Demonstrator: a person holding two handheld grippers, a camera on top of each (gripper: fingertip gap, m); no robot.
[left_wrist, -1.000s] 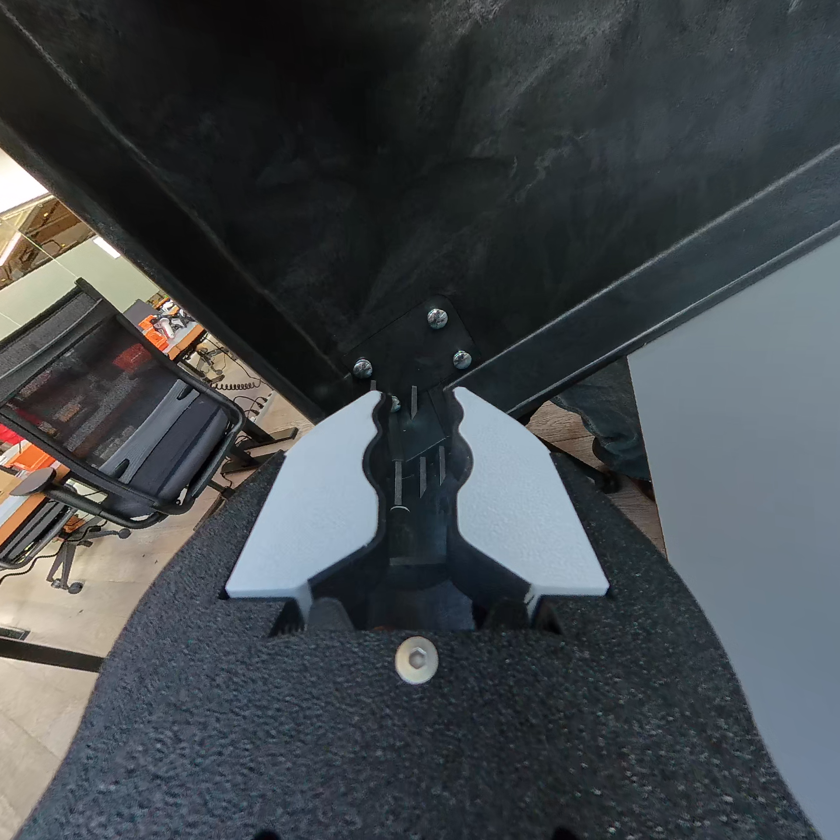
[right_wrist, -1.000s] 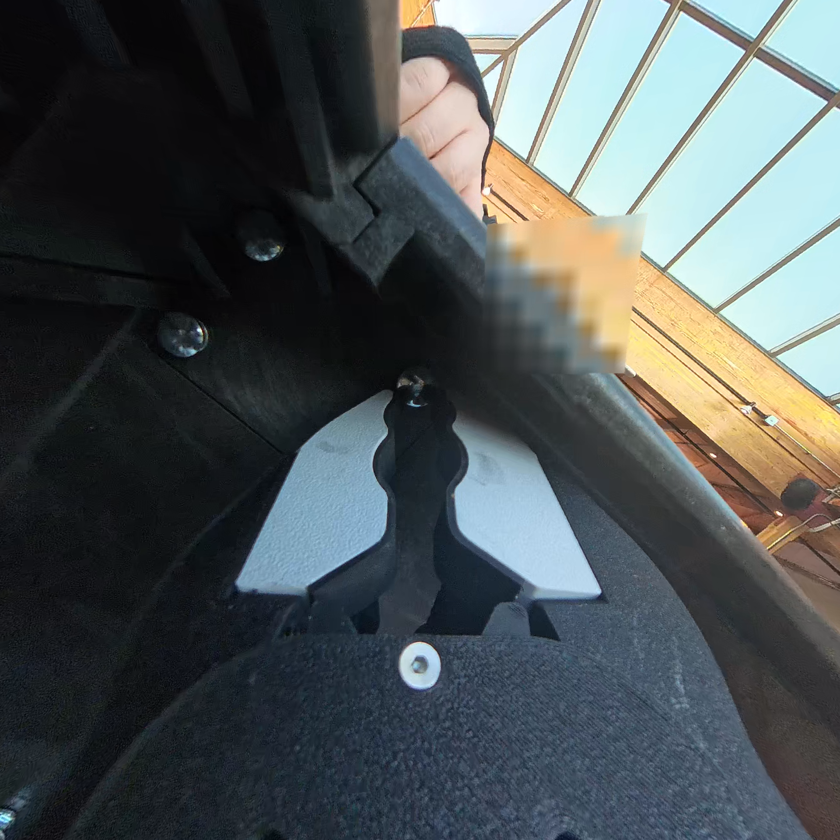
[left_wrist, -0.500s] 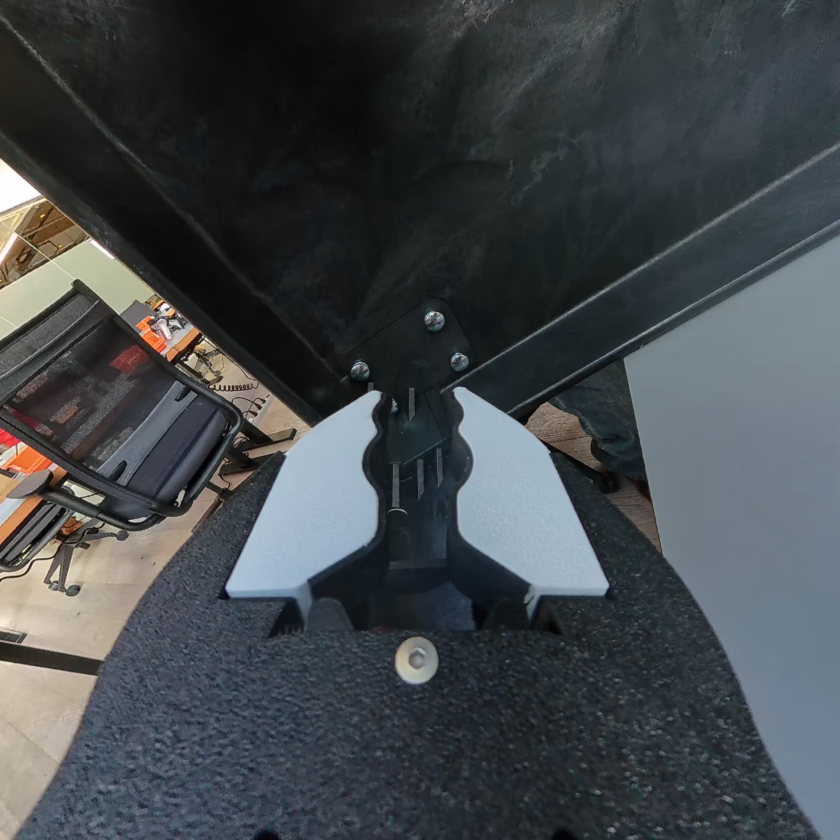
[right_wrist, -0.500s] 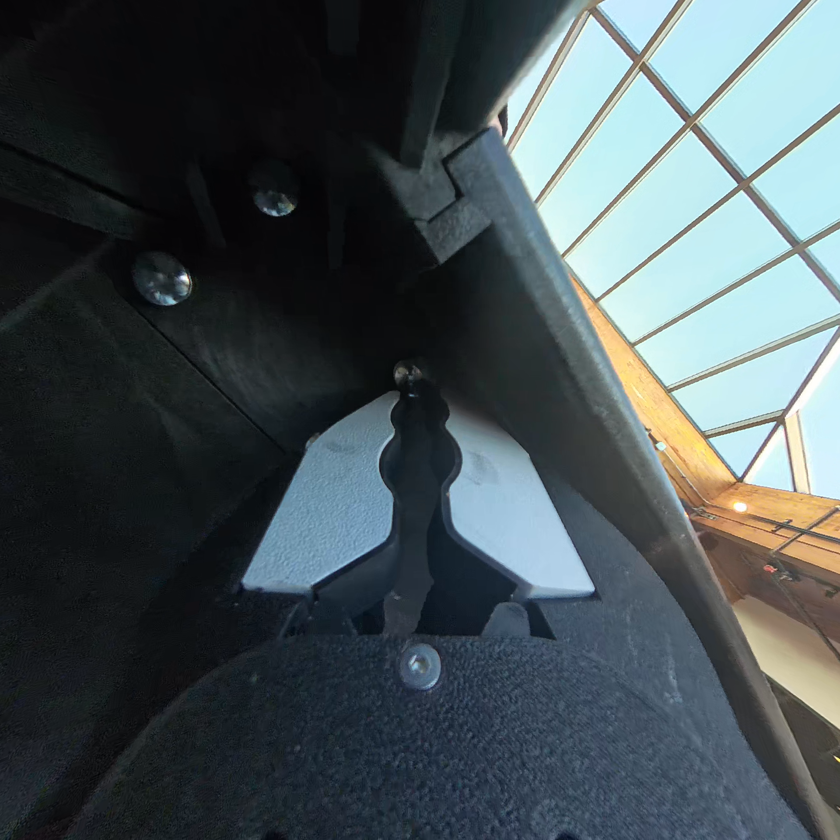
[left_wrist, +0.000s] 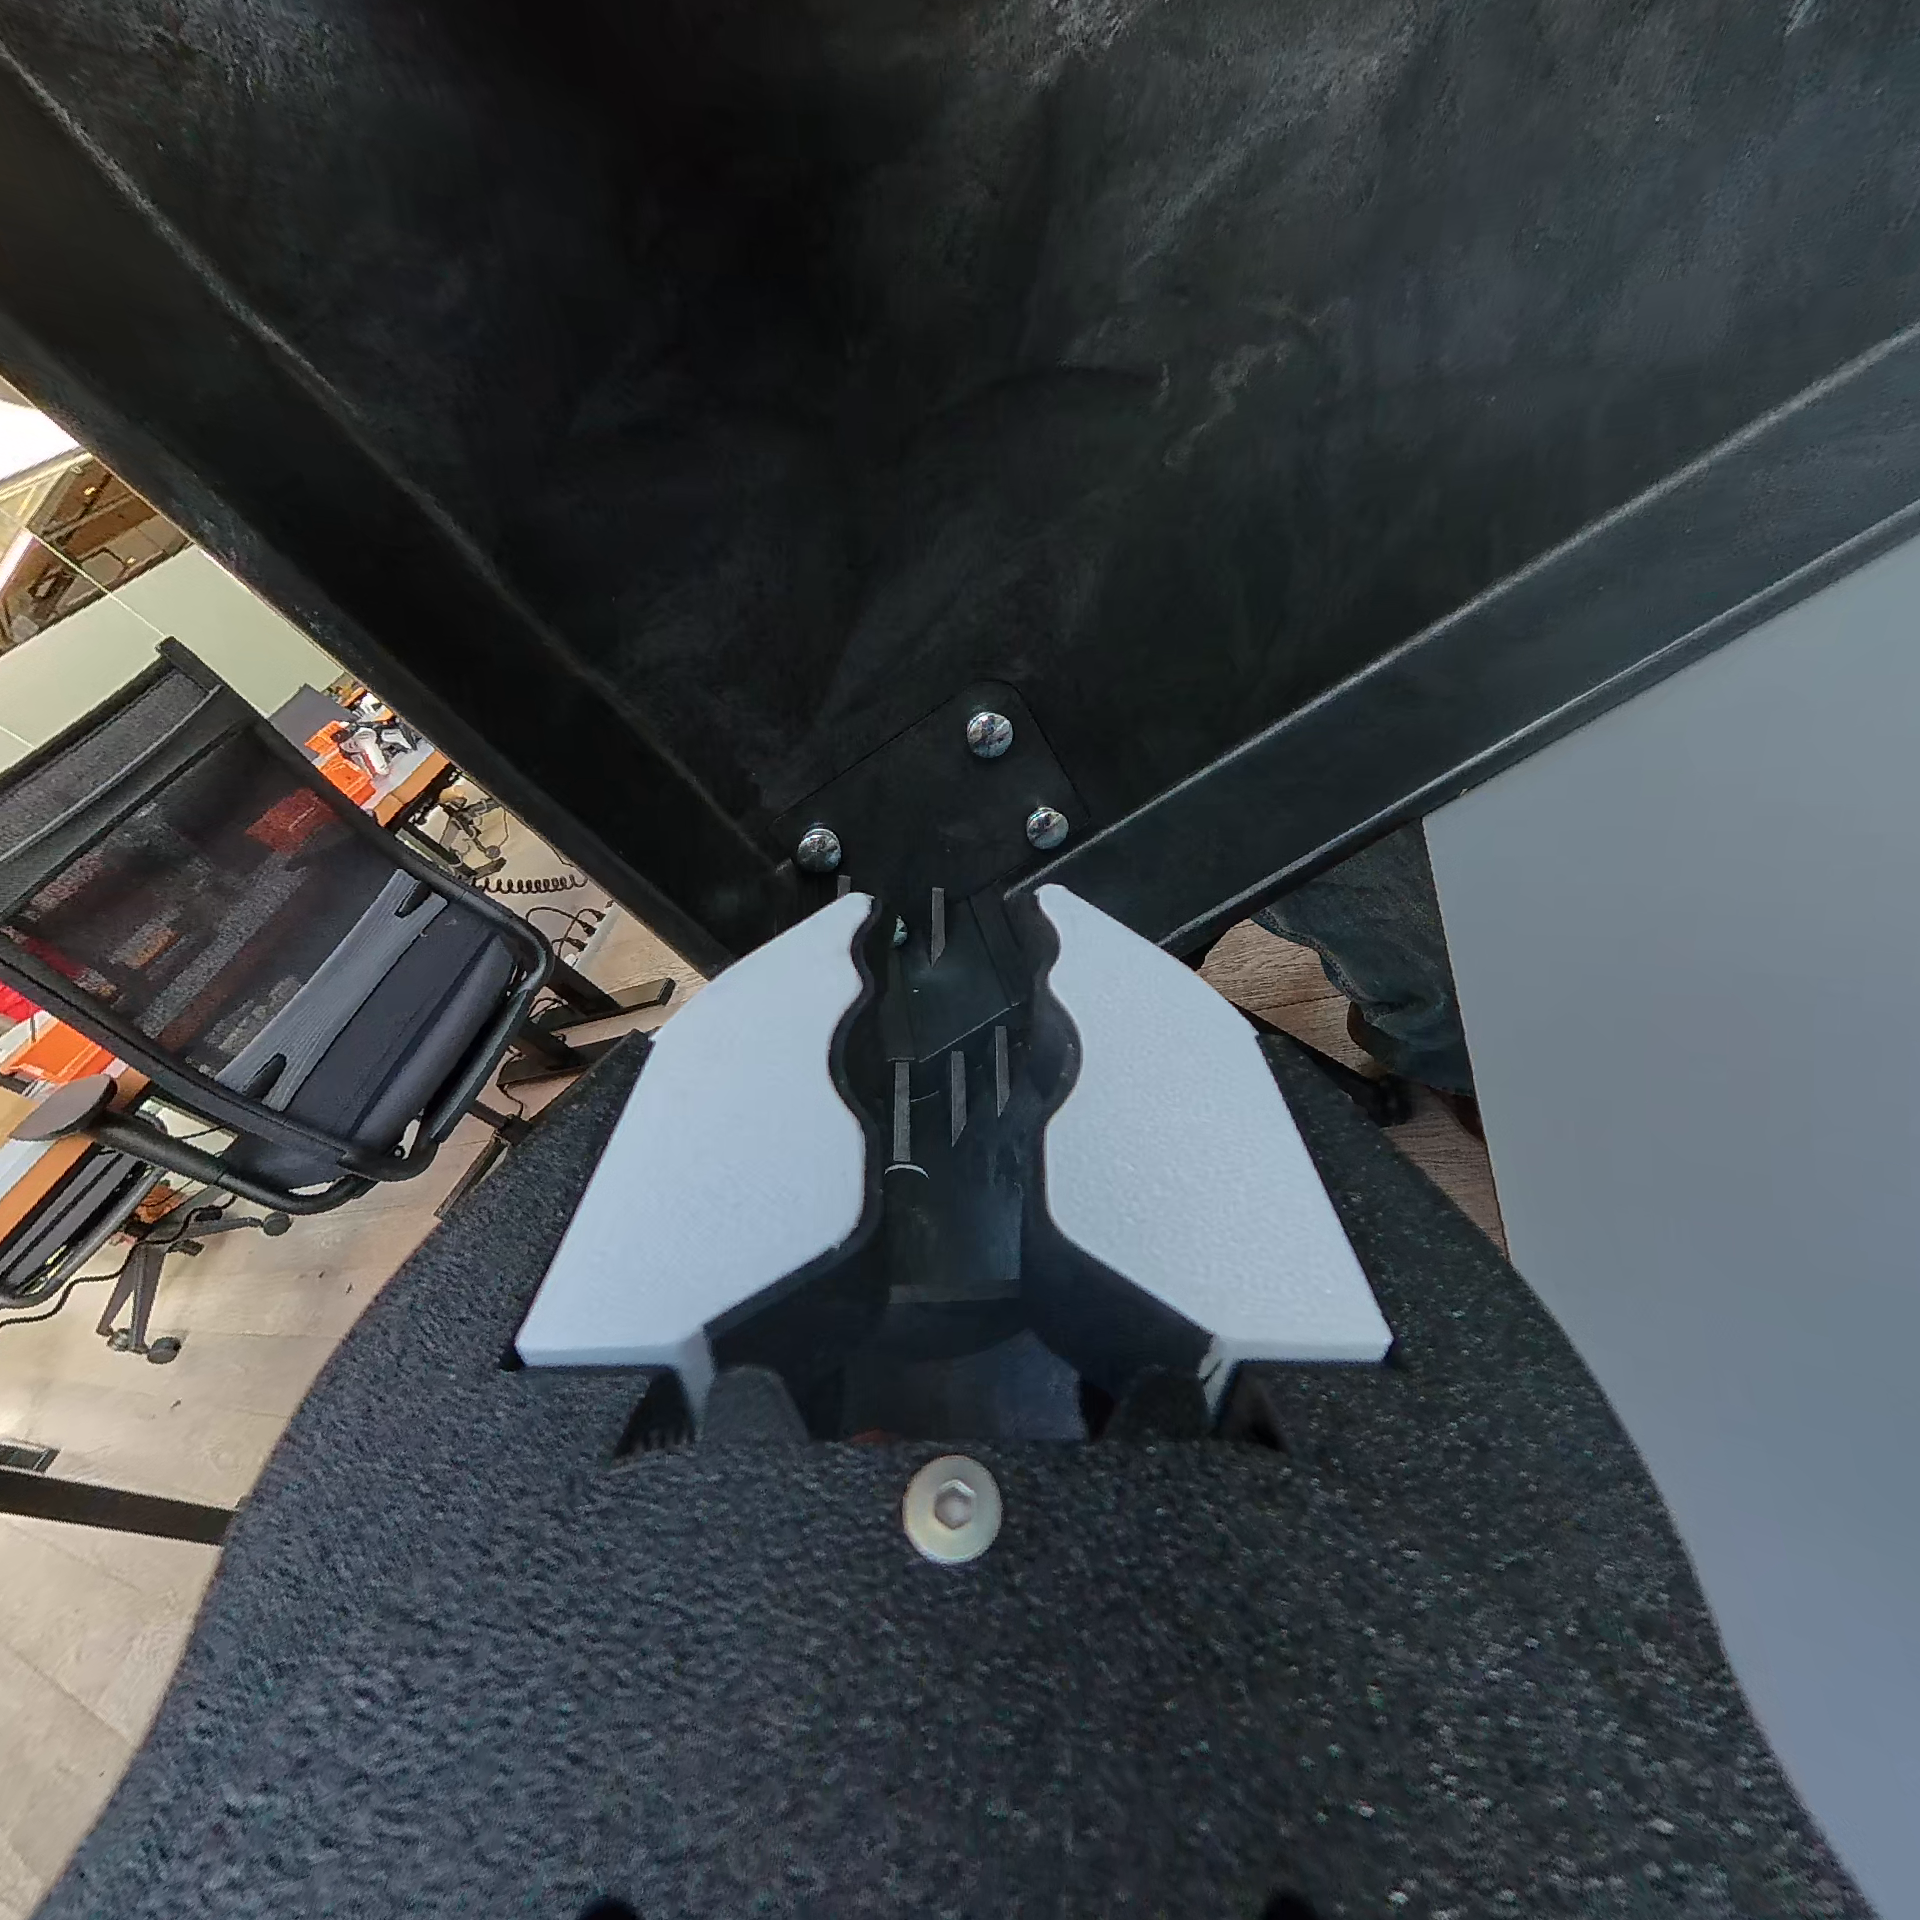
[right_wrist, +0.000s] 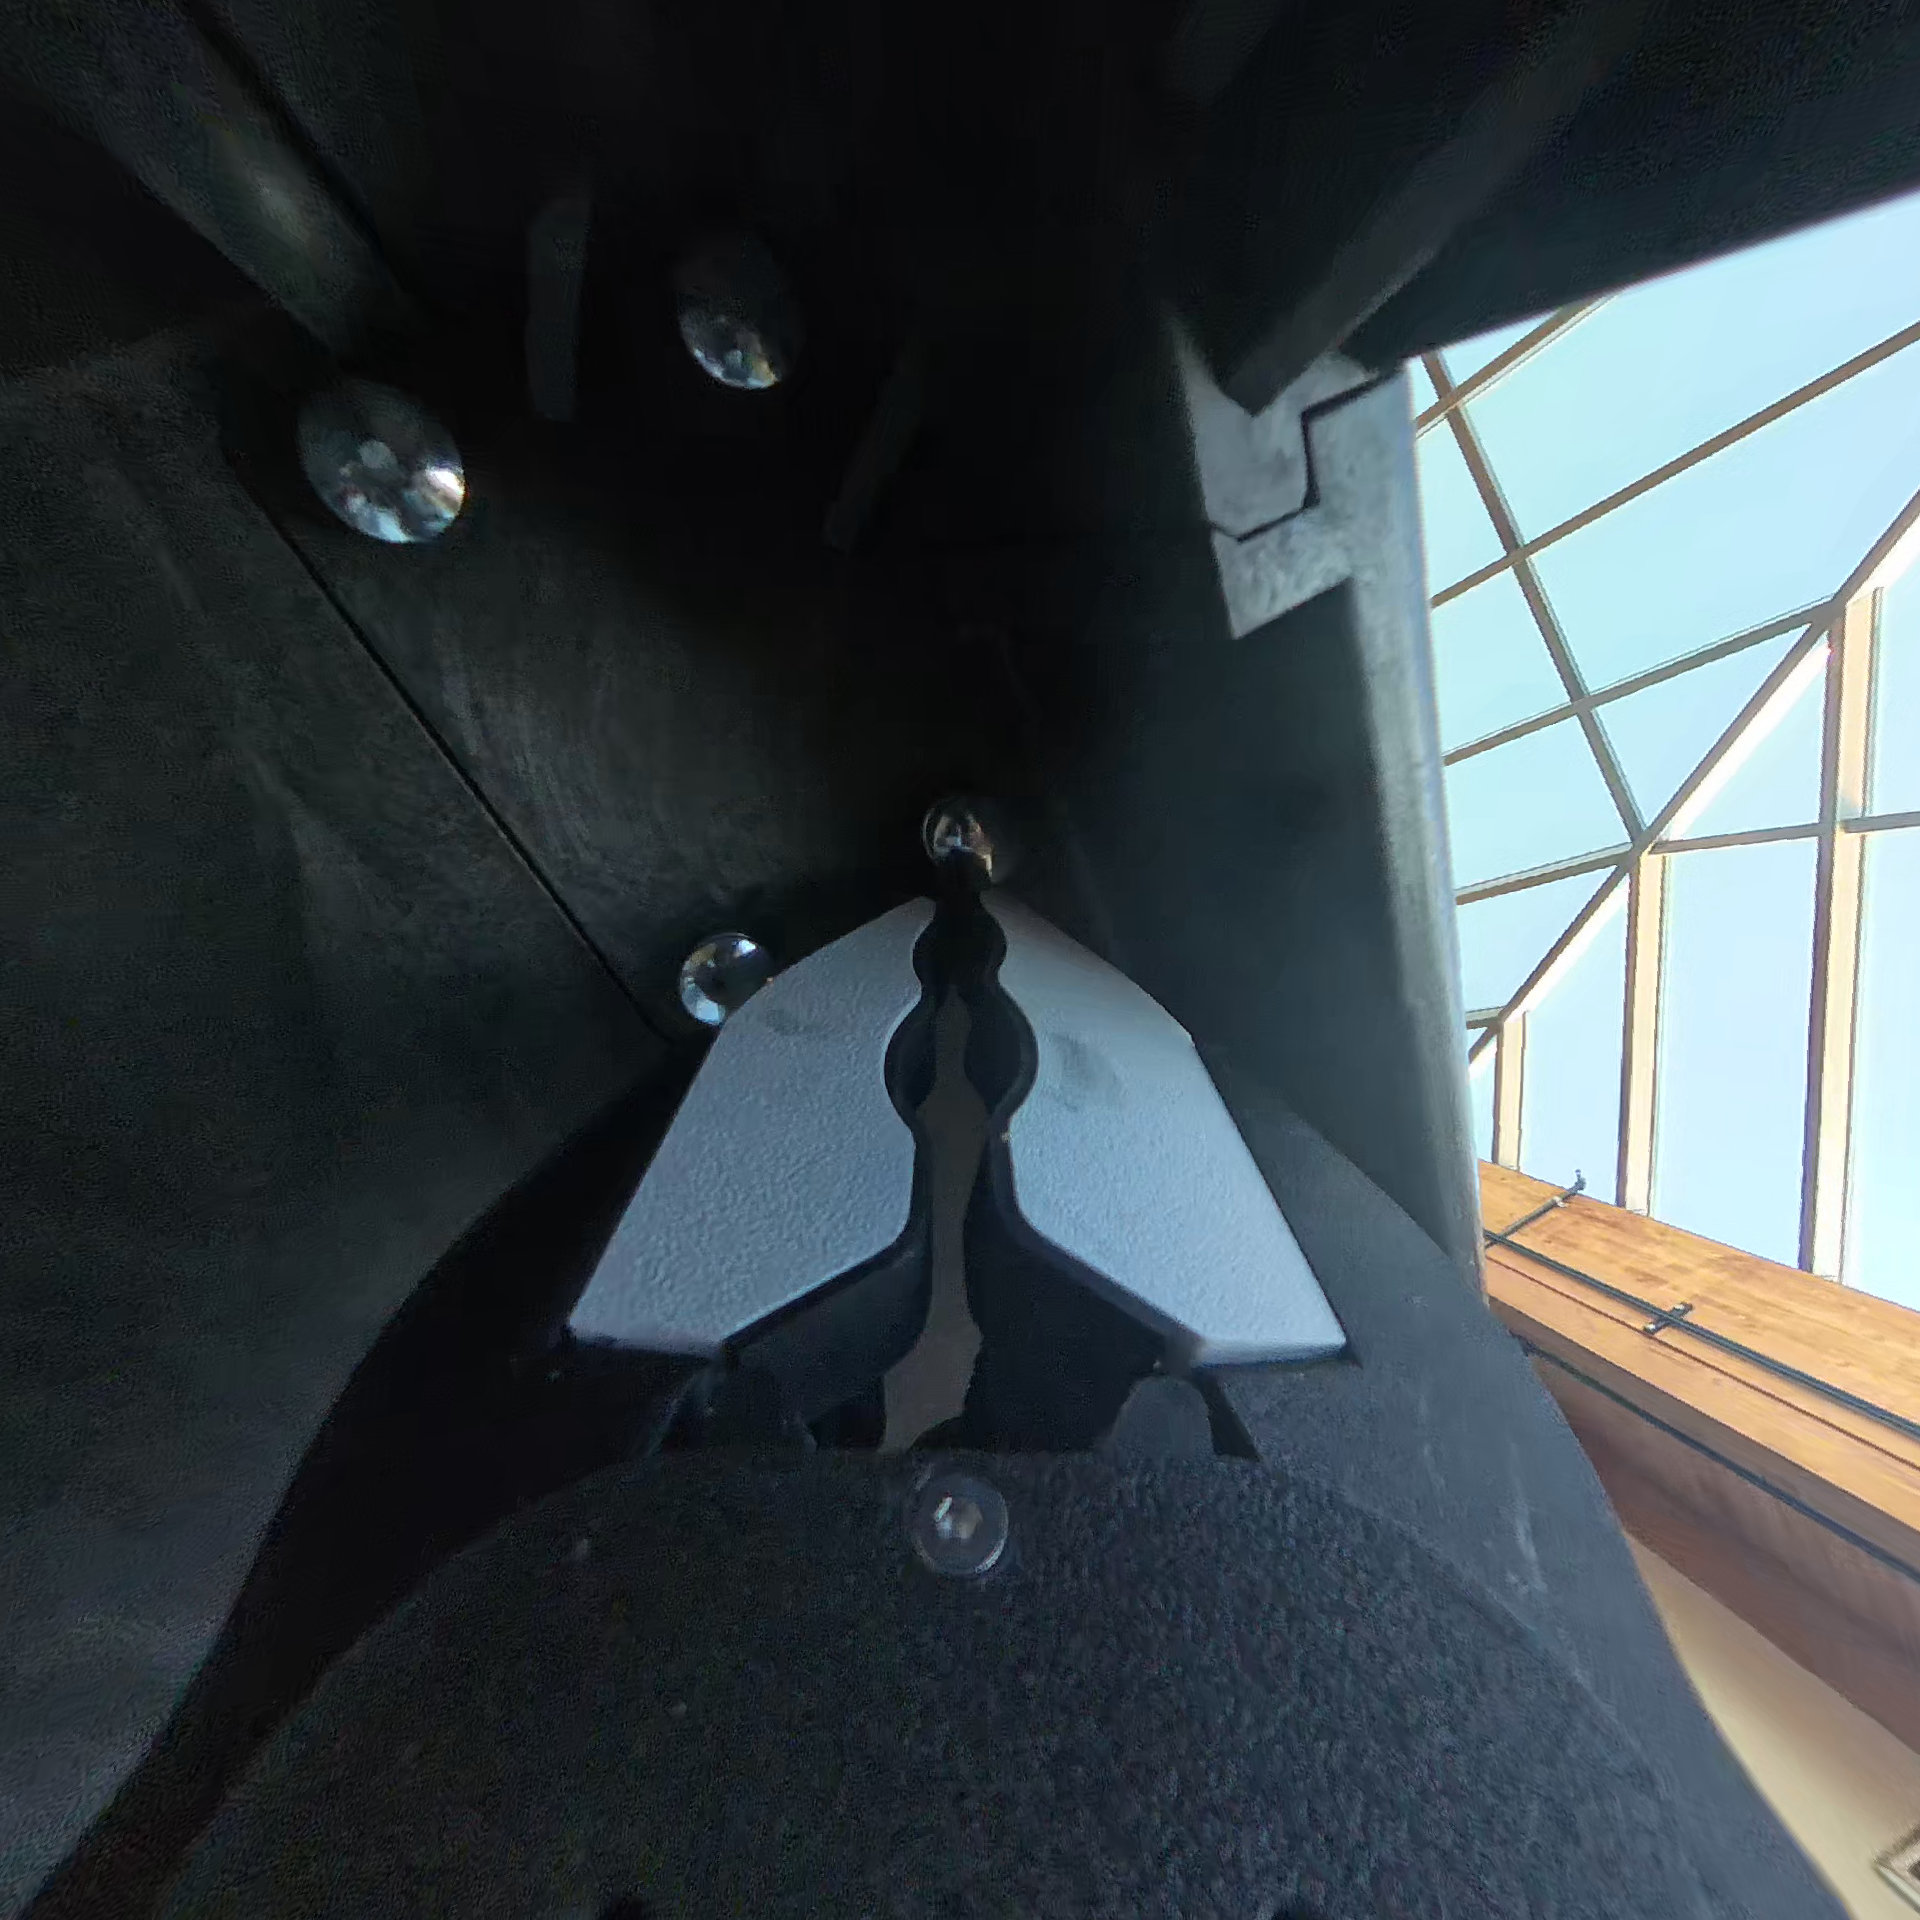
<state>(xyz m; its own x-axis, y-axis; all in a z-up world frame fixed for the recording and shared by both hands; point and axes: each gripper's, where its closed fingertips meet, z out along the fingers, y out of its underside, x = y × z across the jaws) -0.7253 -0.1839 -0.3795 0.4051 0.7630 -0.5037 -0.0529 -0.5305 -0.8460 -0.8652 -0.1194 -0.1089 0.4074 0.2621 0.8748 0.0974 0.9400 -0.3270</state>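
My left gripper (left_wrist: 954, 914) points up at the underside of a black panel (left_wrist: 935, 364). Its jaws are closed on a black slotted leg (left_wrist: 951, 1101) that runs up to a corner plate (left_wrist: 935, 800) with three silver screws. My right gripper (right_wrist: 961, 904) is under the same kind of black panel (right_wrist: 520, 727), with its jaws almost together. Its tips pinch a small silver screw (right_wrist: 958, 831). Two larger screws (right_wrist: 379, 488) sit to the upper left, and another screw (right_wrist: 722, 977) is beside the left finger.
In the left wrist view, a black mesh office chair (left_wrist: 260, 987) stands at the left on a light floor, and a grey panel (left_wrist: 1714, 1039) fills the right. In the right wrist view, a grey corner bracket (right_wrist: 1288, 499), a glass skylight (right_wrist: 1714, 727) and a wooden beam (right_wrist: 1714, 1351) are at the right. The left gripper's tips are roughly 30 centimetres from the right gripper's.
My right gripper has swung around the screw at its tips; the panel's screws shifted, the skylight moved right, and a hand has left the view. The left view barely changed.
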